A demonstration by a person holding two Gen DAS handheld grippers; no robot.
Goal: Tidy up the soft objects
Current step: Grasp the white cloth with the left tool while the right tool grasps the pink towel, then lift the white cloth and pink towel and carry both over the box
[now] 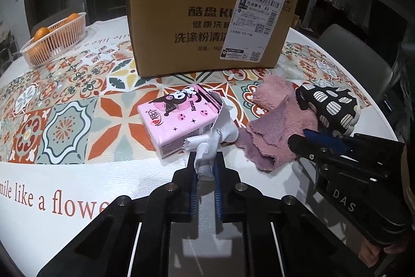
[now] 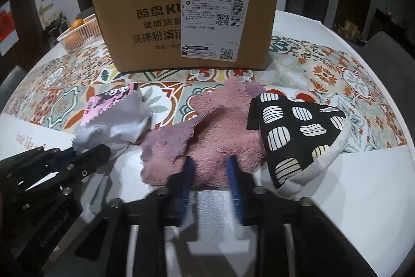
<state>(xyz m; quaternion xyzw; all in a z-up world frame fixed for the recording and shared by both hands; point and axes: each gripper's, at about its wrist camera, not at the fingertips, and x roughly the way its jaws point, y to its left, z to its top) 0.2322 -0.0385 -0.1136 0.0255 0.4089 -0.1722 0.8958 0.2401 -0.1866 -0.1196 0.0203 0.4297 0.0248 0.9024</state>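
Observation:
My left gripper (image 1: 206,160) is shut on a crumpled white cloth (image 1: 227,129) that lies against a pink tissue pack (image 1: 176,118). To its right, a pink and purple fluffy towel (image 1: 275,121) lies partly under a black mitt with pale ovals (image 1: 332,105). In the right wrist view, my right gripper (image 2: 210,165) pinches the near edge of the towel (image 2: 223,126) between its blue pads. The mitt (image 2: 295,126) sits just to its right. The left gripper (image 2: 75,155) and the white cloth (image 2: 122,121) show at the left.
A tall cardboard box (image 1: 202,25) with a shipping label stands behind the soft things on the patterned tablecloth (image 1: 67,126). A pink basket (image 1: 52,40) with oranges is at the far left. Chairs stand past the round table's right edge.

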